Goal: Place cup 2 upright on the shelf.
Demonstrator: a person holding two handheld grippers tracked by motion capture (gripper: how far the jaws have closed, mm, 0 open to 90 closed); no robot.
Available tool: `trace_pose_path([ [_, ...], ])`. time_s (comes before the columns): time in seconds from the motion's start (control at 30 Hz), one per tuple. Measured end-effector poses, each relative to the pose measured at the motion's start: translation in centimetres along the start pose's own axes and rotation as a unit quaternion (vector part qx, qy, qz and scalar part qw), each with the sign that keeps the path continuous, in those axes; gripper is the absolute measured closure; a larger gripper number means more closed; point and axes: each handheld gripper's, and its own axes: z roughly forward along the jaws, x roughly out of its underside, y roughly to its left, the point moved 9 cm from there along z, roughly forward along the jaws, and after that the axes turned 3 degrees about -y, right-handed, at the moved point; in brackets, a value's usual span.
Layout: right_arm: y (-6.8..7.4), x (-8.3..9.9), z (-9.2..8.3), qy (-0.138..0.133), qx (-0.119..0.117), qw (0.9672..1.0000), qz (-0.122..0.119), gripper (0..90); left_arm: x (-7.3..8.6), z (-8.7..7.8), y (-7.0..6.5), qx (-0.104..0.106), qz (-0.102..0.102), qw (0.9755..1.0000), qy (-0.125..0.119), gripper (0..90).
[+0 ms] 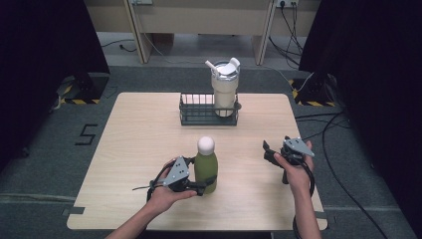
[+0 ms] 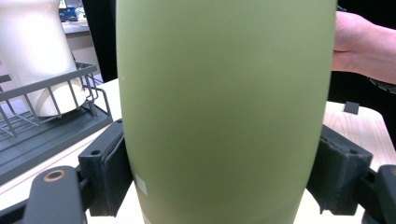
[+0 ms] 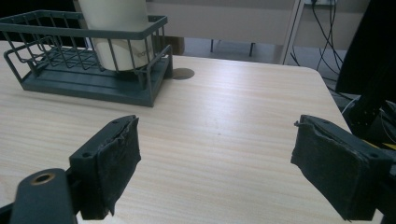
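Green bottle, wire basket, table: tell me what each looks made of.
Green bottle: probably painted metal, though plastic is possible; matte olive skin with soft, even shading. Its white cap looks like smooth plastic.
Wire basket: thin metal rods, dark matte coating.
Table: pale wood or wood-look laminate, straight grain lines.

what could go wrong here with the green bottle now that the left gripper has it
The left gripper is shut on the green bottle low on its body, well below its white cap, so the tall bottle may tip or swing if lifted fast. Its sides look smooth in the left gripper view, so it could slip through the pads. The wire rack already holds a cream tumbler at its right end; a careless placement there could knock it.
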Motion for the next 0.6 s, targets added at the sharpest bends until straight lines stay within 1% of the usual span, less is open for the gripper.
trace_pose_path([
  [0.2,-0.1,0.0,0.0,-0.001,0.001,1.0,0.001,14.8,0.0,0.0,0.0,-0.007,-0.001,1.0,-0.005,20.0],
  [0.4,-0.4,-0.1,-0.1,-0.001,0.004,1.0,0.004,14.8,-0.2,0.0,-0.2,-0.004,0.009,0.9999,-0.005,20.1],
  [0.47,-0.5,-0.1,-0.2,-0.002,0.005,1.0,0.006,14.8,-0.5,-0.1,-0.1,-0.005,0.005,0.9999,-0.011,20.1],
  [0.6,-0.6,-0.1,-0.2,-0.002,0.006,1.0,0.007,14.8,-1.2,-0.3,0.2,-0.01,0.005,0.9998,-0.017,20.2],
])
